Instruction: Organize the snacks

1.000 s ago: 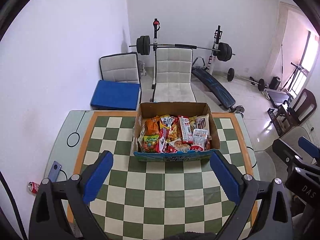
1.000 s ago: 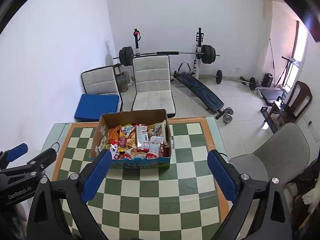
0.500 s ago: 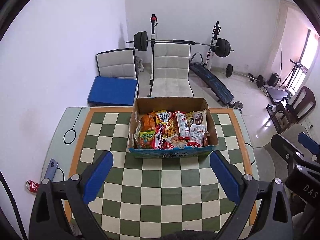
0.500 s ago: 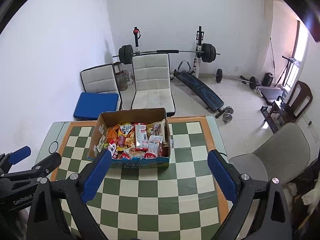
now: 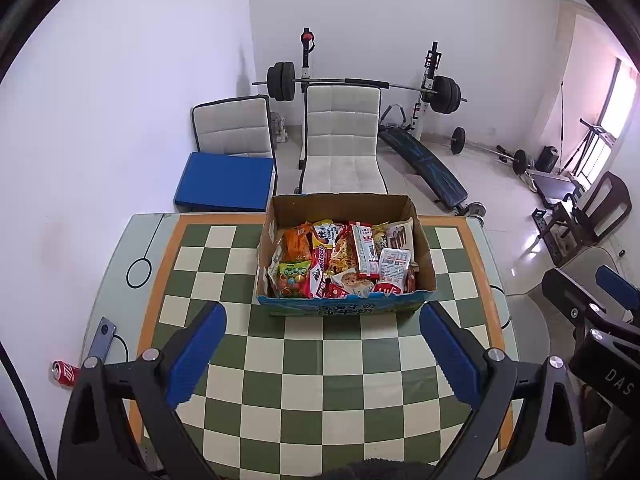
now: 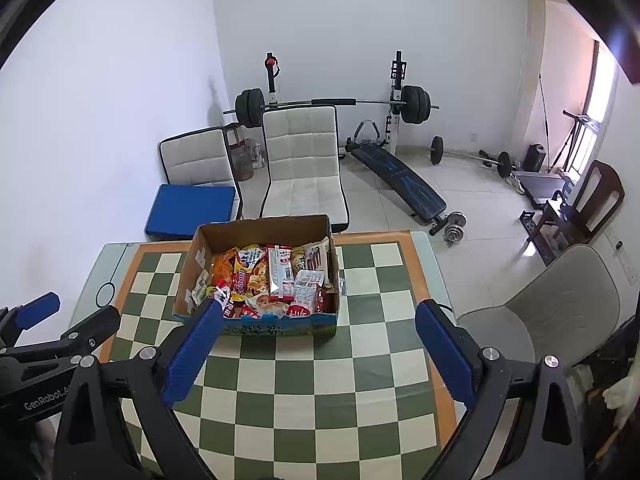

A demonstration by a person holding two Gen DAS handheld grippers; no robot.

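A cardboard box sits on the far half of the green-and-cream checkered table. Several snack packets fill it: orange, yellow, red and white wrappers lying mixed. My left gripper hovers open above the table's near half, well short of the box, nothing between its blue pads. My right gripper is also open and empty, the box ahead of it to the left. Each gripper shows at the edge of the other's view.
A phone with a cable lies at the table's left edge and a red can on the floor beside it. Two white chairs and a blue cushion stand behind the table, a grey chair to the right, gym gear beyond.
Both grippers have drawn back and risen, so the box looks smaller and farther away. Their jaws stay open and the box has not moved.
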